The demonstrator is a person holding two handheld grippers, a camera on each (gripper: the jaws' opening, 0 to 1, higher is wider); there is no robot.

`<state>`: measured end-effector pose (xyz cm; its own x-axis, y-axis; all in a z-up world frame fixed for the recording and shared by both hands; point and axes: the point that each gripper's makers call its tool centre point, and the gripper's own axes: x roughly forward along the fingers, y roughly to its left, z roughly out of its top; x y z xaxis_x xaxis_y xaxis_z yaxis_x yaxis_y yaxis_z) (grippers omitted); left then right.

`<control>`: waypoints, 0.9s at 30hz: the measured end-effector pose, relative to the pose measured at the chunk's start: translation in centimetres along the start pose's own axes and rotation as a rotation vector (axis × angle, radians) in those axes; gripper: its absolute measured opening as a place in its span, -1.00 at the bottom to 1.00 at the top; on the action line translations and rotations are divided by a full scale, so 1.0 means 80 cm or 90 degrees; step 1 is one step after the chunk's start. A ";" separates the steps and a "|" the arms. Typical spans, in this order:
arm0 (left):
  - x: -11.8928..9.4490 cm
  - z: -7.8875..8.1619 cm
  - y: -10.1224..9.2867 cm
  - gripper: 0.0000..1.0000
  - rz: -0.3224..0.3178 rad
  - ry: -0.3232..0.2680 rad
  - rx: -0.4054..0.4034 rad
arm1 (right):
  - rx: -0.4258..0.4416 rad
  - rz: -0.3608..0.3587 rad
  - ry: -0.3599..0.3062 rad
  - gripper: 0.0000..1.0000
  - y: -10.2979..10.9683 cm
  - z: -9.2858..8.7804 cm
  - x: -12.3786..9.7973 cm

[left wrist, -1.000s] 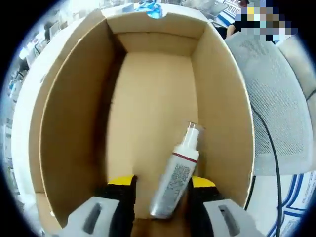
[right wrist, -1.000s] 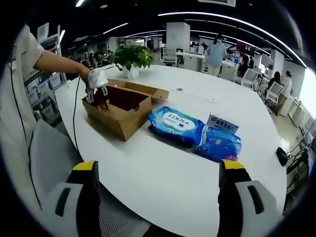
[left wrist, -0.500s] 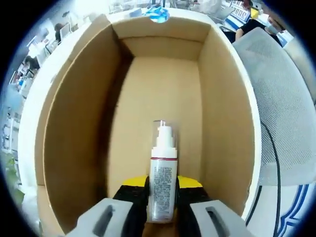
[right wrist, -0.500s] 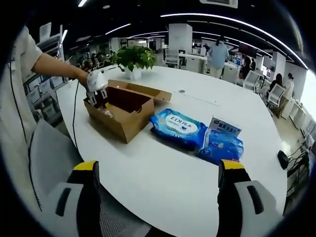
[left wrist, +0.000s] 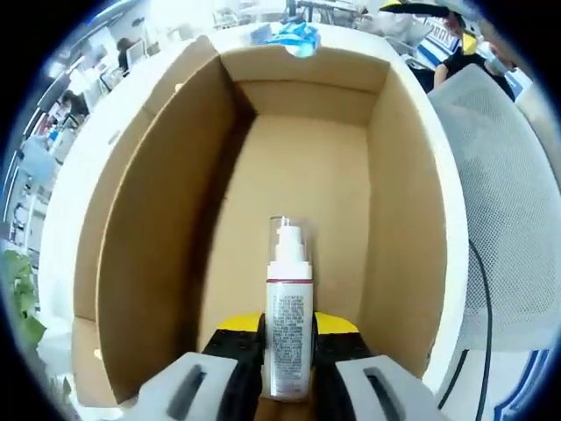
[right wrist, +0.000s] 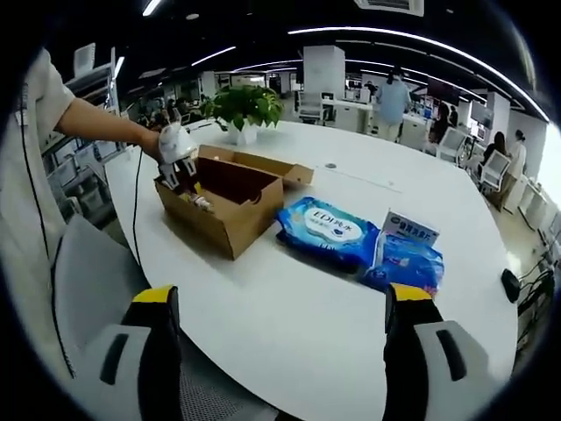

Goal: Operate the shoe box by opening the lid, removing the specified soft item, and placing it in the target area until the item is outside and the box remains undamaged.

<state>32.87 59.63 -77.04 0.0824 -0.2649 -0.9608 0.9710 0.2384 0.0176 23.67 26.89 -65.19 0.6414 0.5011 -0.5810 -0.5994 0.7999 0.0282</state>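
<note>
In the left gripper view, my left gripper (left wrist: 288,338) is shut on a white pump bottle (left wrist: 288,303) with a red band and clear cap, held upright over the inside of the open brown shoe box (left wrist: 140,219). The box floor beneath is bare cardboard. In the right gripper view, the shoe box (right wrist: 230,197) sits on the white table (right wrist: 307,298) at the left with its lid folded back. The left gripper (right wrist: 181,167) is seen there holding the bottle just above the box's near end. My right gripper (right wrist: 276,329) stands open, well back from the box, with nothing between its fingers.
Two blue wipe packs (right wrist: 329,232) (right wrist: 408,256) lie on the table right of the box. A potted plant (right wrist: 243,110) stands behind it. A grey mesh chair (left wrist: 504,202) is beside the table. People stand far back in the office.
The left gripper has shut on the bottle and lifted it from lying tilted on the box floor to upright above it. The right gripper view has drifted slightly.
</note>
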 end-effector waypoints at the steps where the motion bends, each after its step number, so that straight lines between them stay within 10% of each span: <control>1: -0.001 0.001 0.000 -0.63 0.001 -0.001 0.000 | 0.000 0.001 0.000 0.84 0.001 0.001 0.001; 27: -0.060 0.081 -0.009 -0.63 0.044 -0.127 -0.003 | -0.072 0.056 -0.044 0.52 0.026 0.032 0.015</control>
<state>33.23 54.69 -70.68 0.1925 -0.4277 -0.8832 0.9605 0.2663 0.0804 24.40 29.98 -63.73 0.6126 0.5923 -0.5233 -0.7026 0.7114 -0.0173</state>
